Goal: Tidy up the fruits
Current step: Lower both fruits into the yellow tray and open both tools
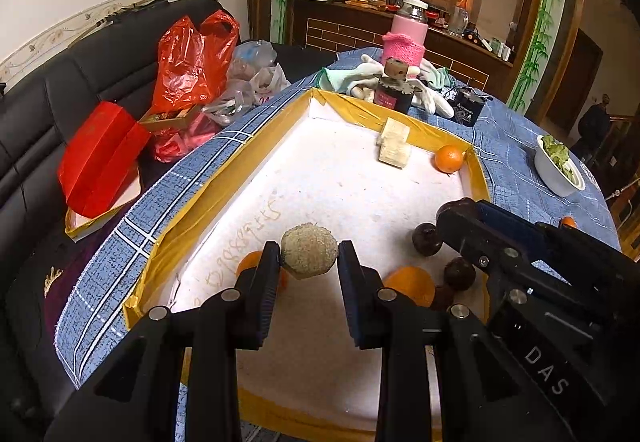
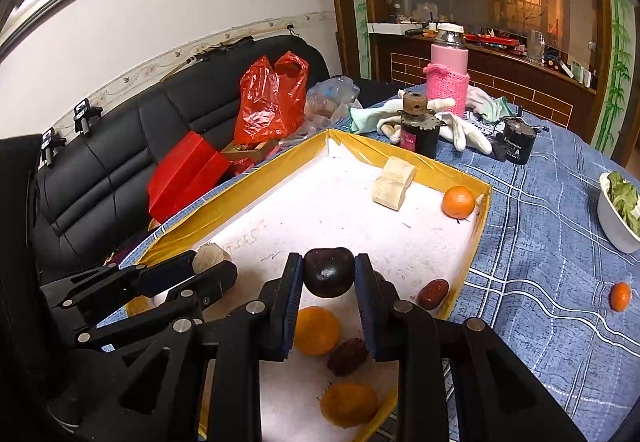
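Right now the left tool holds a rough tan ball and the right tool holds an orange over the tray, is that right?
Not quite. The right tool holds a dark round fruit, not an orange, as the right wrist view shows. The left tool does hold the tan ball over the tray.

On the blue checked tablecloth point(image 2: 540, 242), near the table's far edge, we see a pink bottle in a knitted sleeve point(image 2: 448, 81) standing among white gloves point(image 2: 464, 131). Just in front of it a small dark jar with a rusty cap point(image 2: 418, 121) stands beside a black battery block point(image 2: 518, 141). At the table's right edge sits a white bowl of greens point(image 2: 620, 209). Off the table's left edge we find a black sofa point(image 1: 60, 93) carrying a red plastic bag point(image 1: 192, 57), clear bags point(image 1: 252, 69) and a red gift box point(image 1: 100, 157).
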Motion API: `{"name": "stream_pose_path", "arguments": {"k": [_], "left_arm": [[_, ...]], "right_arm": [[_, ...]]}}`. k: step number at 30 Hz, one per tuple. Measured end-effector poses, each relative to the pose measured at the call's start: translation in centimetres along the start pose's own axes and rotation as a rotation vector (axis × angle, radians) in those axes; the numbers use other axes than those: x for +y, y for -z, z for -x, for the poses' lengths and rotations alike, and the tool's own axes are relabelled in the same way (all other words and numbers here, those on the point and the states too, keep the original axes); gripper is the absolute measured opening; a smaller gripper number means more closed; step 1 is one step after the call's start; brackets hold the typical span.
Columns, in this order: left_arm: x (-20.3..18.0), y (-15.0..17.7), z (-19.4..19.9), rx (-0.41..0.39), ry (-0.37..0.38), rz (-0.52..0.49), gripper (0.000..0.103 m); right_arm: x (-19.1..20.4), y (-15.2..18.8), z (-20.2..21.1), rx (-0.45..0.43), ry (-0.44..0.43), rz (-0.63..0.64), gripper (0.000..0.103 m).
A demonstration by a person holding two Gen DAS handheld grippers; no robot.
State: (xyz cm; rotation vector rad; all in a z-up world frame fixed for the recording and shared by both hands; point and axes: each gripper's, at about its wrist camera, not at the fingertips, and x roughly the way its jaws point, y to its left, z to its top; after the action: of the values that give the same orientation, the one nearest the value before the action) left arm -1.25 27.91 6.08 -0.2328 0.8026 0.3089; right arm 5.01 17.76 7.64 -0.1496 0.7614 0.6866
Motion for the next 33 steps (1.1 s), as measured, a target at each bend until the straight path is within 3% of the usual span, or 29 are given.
{"name": "stream_pose_path", "arguments": {"k": [13,33], "left_arm": [[0.2,0.2,-0.2,0.009,-0.021,0.014,0.027],[0.9,-0.6,-0.5,0.006,0.008,0.019,0.027]], "right_arm": [[-0.5,-0.1,-0.1,-0.003,0.013,-0.01,0.026],[0.4,-1.2,-0.5,0.018,0.083,0.02,0.026]]}}
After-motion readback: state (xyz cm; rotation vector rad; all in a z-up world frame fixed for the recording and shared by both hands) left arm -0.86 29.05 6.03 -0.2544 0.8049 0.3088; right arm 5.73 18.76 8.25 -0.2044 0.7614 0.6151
